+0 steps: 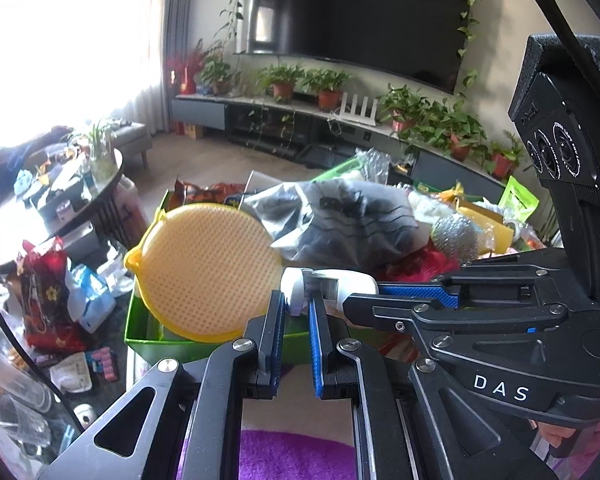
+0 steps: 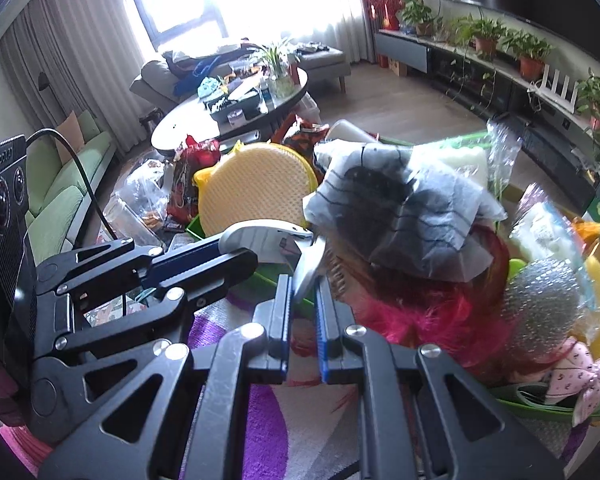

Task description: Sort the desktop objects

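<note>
A yellow dotted disc [image 1: 206,268] lies beside a grey black-lined cloth [image 1: 340,220].

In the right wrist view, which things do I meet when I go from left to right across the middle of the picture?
Green sofa → red snack bag → yellow mesh disc → grey striped bag → silver scouring ball.

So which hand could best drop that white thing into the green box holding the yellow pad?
Probably left: both tools clamp the white thing, but the left tool is nearer that green box.
</note>
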### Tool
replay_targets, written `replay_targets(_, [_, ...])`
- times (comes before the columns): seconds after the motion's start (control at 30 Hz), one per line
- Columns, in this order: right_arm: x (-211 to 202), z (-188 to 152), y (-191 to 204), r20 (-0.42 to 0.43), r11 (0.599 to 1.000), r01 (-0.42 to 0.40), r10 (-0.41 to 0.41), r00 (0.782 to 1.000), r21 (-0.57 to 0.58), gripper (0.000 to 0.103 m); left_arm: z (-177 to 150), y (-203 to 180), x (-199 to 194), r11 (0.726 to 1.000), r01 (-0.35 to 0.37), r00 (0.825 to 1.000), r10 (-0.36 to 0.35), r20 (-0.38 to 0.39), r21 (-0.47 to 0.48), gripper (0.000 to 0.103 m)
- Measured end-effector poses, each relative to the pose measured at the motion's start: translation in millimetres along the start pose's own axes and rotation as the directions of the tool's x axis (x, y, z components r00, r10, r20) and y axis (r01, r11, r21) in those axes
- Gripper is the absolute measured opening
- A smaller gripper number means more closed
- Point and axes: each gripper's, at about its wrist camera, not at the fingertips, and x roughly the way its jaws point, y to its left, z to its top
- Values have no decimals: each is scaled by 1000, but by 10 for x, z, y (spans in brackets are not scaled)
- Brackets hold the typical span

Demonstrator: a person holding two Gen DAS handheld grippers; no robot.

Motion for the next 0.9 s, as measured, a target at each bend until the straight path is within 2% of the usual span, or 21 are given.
replay_targets(0.17, [86, 15, -47, -11, 999, -25, 25, 1000, 30, 14, 3, 57, 76, 1000, -1, 1000, 1, -7, -29, 10])
replay_targets(0.47, [88, 39, -2, 12, 1000, 2, -2, 1000, 15, 14, 16, 90, 130, 999, -18, 1000, 18, -8, -39, 10])
replay_targets(0.63, [124, 88, 13, 18, 1000, 2, -2, 1000, 4, 14, 30, 180, 172, 997, -31, 1000, 30, -10, -74, 10])
replay_targets(0.9, [208, 247, -50, 21, 999, -4, 4, 1000, 34, 14, 182, 283, 274, 992, -35, 999, 35, -5, -125, 10])
